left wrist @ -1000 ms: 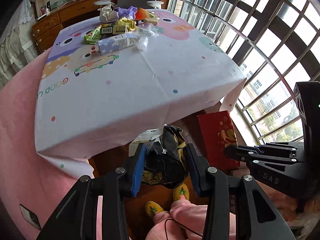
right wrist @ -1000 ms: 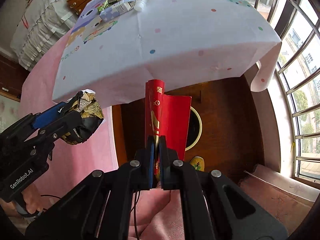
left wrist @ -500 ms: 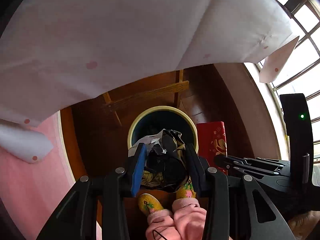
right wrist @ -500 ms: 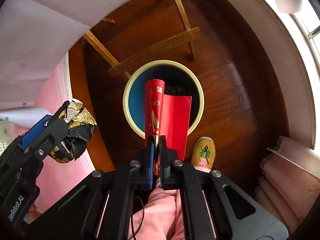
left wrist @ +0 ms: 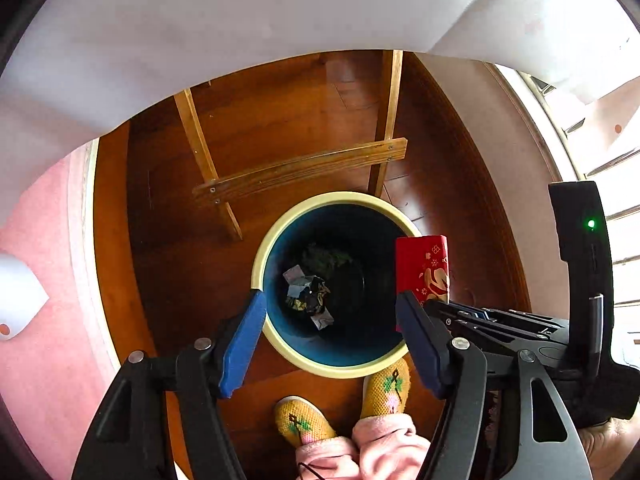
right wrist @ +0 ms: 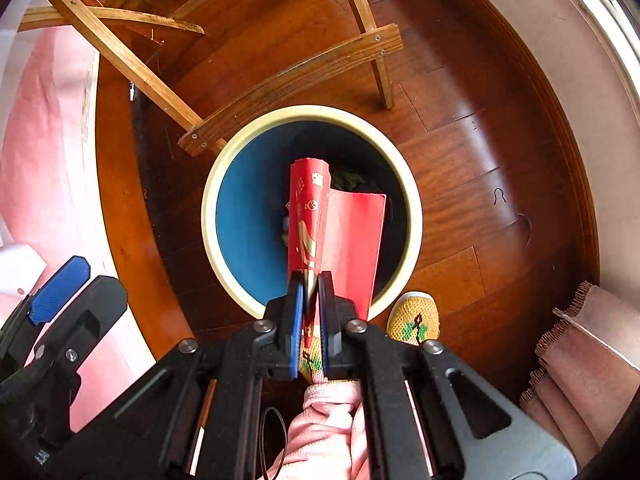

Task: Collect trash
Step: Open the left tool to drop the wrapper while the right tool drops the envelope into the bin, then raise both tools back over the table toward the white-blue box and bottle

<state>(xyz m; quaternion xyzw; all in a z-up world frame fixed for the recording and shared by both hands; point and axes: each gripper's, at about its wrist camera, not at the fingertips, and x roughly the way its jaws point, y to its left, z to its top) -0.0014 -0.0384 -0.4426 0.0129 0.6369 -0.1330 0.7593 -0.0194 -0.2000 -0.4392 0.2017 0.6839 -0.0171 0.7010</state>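
The right gripper [right wrist: 308, 280] is clamped on the red packet [right wrist: 336, 224], held just above the bin [right wrist: 414, 216]. The left gripper [left wrist: 332, 312] hangs spread and empty over it, with the crumpled wrapper [left wrist: 308, 296] lying at the bottom. Released too near the rim, the broad packet could catch there and slide to the floor [right wrist: 460, 152].

The left gripper [left wrist: 330, 312], which had been clamped on the crumpled dark wrapper [left wrist: 308, 296], spread its jaws wide, and the wrapper dropped to the bottom of the bin [left wrist: 276, 236]. Both grippers had swung from facing the tabletop to pointing straight down over the bin, closer than before.
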